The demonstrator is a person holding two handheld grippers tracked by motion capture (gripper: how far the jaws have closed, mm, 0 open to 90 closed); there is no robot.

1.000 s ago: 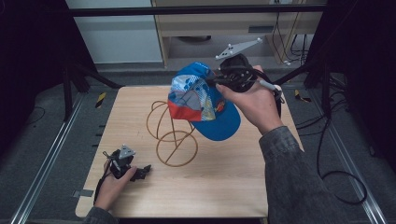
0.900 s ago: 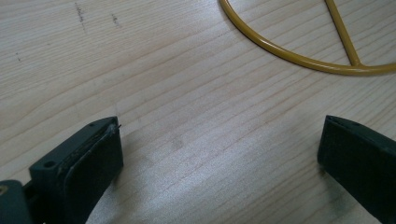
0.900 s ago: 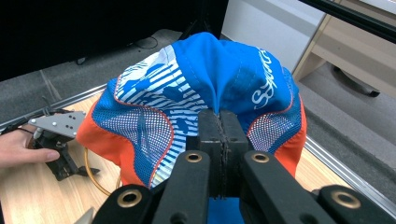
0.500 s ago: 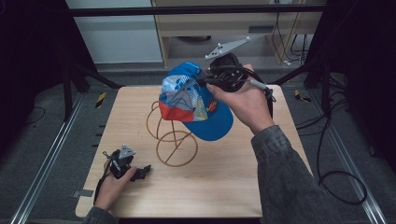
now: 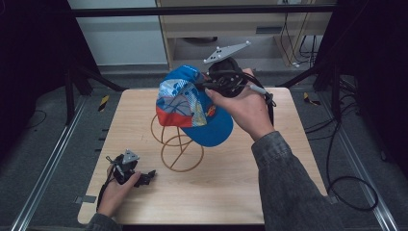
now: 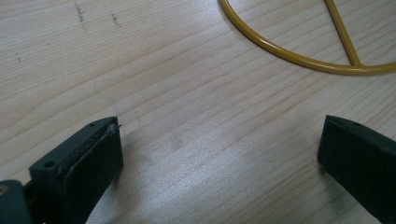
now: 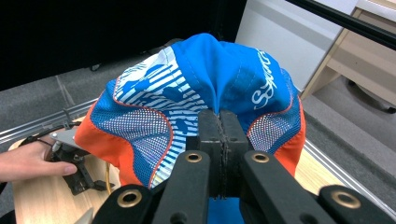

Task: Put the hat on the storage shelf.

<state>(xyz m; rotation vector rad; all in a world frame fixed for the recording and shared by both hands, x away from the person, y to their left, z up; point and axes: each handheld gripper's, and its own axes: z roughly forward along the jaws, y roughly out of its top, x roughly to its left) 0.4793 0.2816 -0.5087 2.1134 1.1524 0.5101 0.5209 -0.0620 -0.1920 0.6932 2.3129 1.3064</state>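
The blue cap (image 5: pixel 192 108) hangs in the air above the yellow wire stand (image 5: pixel 177 144), pinched at its crown fabric by the right gripper (image 5: pixel 211 86), whose jaws are clamped tight on the cloth. The left gripper (image 5: pixel 144 177) rests on the wooden counter (image 5: pixel 231 192) near the stand's base ring, jaws spread wide with nothing between them.

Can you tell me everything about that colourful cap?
The cap is a baseball cap, bright blue with white striped and mesh panels, an orange band and white lettering. It looks like soft fabric, its crown bunched where the right tongs pinch it shut. It hangs in the air above the yellow wire stand, over the wooden table, brim pointing down toward the person.
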